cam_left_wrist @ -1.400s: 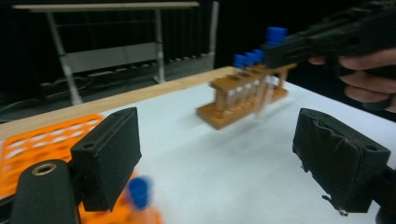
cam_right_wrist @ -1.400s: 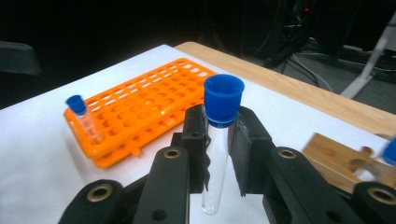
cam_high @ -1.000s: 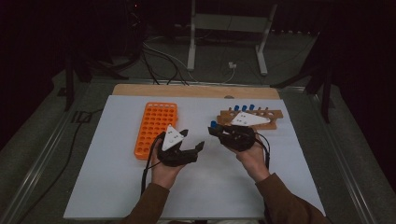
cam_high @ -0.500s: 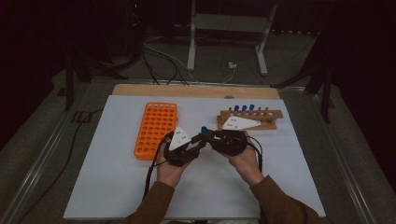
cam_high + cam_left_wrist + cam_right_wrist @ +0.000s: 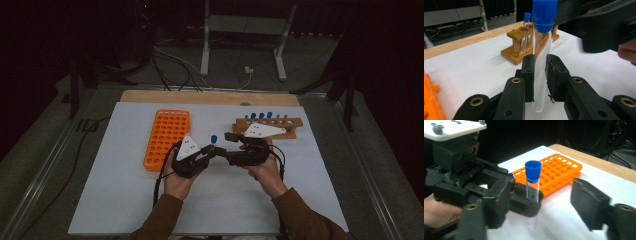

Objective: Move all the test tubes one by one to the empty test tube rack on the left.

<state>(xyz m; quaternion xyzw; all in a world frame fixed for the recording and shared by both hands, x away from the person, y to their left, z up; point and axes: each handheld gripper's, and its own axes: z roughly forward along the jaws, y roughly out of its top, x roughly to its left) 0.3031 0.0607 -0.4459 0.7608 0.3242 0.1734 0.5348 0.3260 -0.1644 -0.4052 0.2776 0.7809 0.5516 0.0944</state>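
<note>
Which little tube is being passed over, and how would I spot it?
Look between the orange rack and the wooden rack. The clear tube stands upright in the left gripper. Unlike the other blue-capped tubes, it sits in no rack.

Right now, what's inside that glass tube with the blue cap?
Nothing visible: the tube looks clear and empty from its blue cap to its rounded bottom. The left gripper clamps its middle, so that stretch is covered by the pads; the right gripper has just been opening.
</note>
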